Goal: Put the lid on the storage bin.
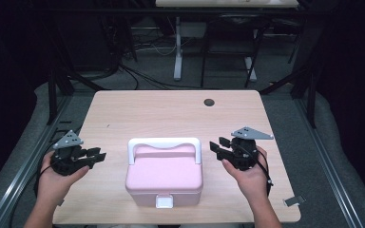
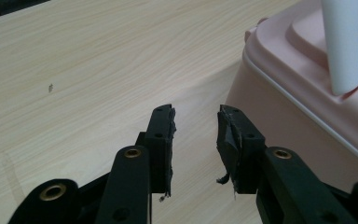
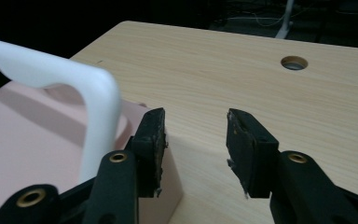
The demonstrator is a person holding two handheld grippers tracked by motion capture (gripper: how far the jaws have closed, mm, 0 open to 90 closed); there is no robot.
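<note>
A pink box [image 1: 164, 176] with a white carry handle [image 1: 164, 143] and a white front latch [image 1: 164, 201] sits at the table's near middle. My left gripper [image 1: 97, 155] hovers just left of the box, its jaws apart with nothing between them; the left gripper view has it [image 2: 196, 140] over bare wood beside the pink box [image 2: 307, 93] and the handle's post [image 2: 345, 46]. My right gripper [image 1: 217, 147] is held just right of the box, jaws apart and empty. In the right gripper view it [image 3: 195, 144] stands beside the raised handle [image 3: 93, 93].
The light wooden table [image 1: 171, 114] has a round cable hole [image 1: 209, 102] at the back, also seen as the hole [image 3: 294, 62] from the right. A small metal clip [image 1: 293, 201] lies at the near right corner. Dark frames and cables surround the table.
</note>
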